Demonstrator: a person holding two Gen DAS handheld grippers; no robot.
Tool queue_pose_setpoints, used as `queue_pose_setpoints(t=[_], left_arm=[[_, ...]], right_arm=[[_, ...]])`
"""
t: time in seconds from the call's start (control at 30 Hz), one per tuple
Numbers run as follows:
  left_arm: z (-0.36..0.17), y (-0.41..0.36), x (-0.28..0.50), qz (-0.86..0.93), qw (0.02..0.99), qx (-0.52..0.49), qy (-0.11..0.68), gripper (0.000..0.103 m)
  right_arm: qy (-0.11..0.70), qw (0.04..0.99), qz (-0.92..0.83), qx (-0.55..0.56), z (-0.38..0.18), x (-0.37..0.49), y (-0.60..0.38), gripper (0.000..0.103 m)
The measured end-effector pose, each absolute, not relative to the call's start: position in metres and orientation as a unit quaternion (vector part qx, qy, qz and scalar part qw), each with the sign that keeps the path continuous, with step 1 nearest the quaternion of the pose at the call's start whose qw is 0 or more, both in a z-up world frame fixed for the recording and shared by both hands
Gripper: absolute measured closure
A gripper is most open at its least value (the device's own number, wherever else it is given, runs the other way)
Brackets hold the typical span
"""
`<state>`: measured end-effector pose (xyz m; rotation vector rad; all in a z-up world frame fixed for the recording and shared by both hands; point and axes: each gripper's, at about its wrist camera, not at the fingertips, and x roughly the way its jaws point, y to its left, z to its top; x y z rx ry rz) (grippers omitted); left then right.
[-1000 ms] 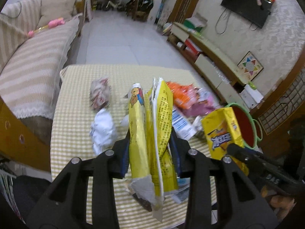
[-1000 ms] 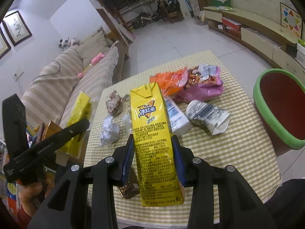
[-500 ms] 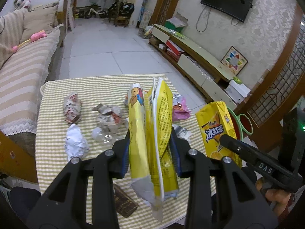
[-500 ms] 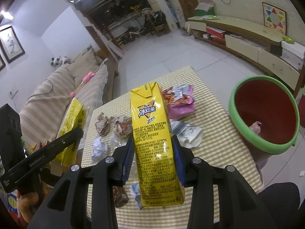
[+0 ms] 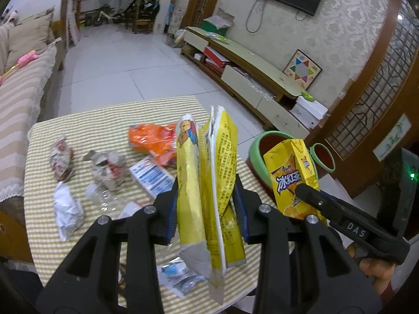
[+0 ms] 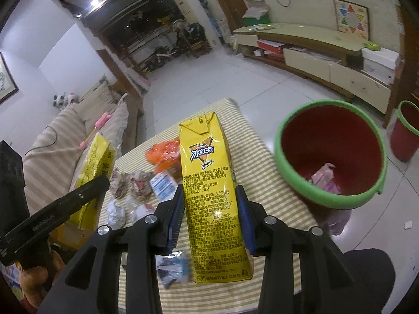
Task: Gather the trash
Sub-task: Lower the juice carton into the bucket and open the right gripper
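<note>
My left gripper point(image 5: 207, 206) is shut on a flattened yellow snack bag point(image 5: 209, 172) and holds it upright above the checked table point(image 5: 99, 123). My right gripper point(image 6: 210, 210) is shut on a yellow iced-tea carton point(image 6: 209, 183), upright above the table's right side; the carton also shows in the left wrist view point(image 5: 290, 175). A red trash bin with a green rim point(image 6: 332, 204) stands on the floor right of the table, with a pink wrapper point(image 6: 324, 180) inside. The snack bag also shows in the right wrist view point(image 6: 91, 172).
On the table lie an orange bag point(image 5: 152, 141), crumpled wrappers point(image 5: 107, 170), a white paper ball point(image 5: 66, 209), a blue-white packet point(image 5: 154, 178) and a clear bottle. A second small red bin point(image 6: 404, 133) stands farther right. A striped sofa point(image 5: 18, 91) is left, a TV bench point(image 5: 251, 78) right.
Both grippers have swung right with their loads. The red bin is now closer and fuller in the right wrist view, and the table's trash has shifted left.
</note>
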<state>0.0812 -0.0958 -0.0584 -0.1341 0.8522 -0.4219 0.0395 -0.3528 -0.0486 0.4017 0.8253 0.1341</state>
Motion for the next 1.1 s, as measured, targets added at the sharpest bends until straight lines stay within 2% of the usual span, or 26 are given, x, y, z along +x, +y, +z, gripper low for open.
queue_pose_setpoints(t=[0.7,1.1], left_arm=[[-0.06,-0.192,0.108,-0.27,0.868,-0.057,0.412,0.068],[-0.087,-0.26,0.131,-0.305,0.847,-0.034,0.434,0.068]], right_arm=[[0.371,0.9,-0.047,0.223,-0.056,0.027,-0.464,0.066],[0.344,0.907,-0.074,0.232,-0.049,0.042,-0.516,0.066]])
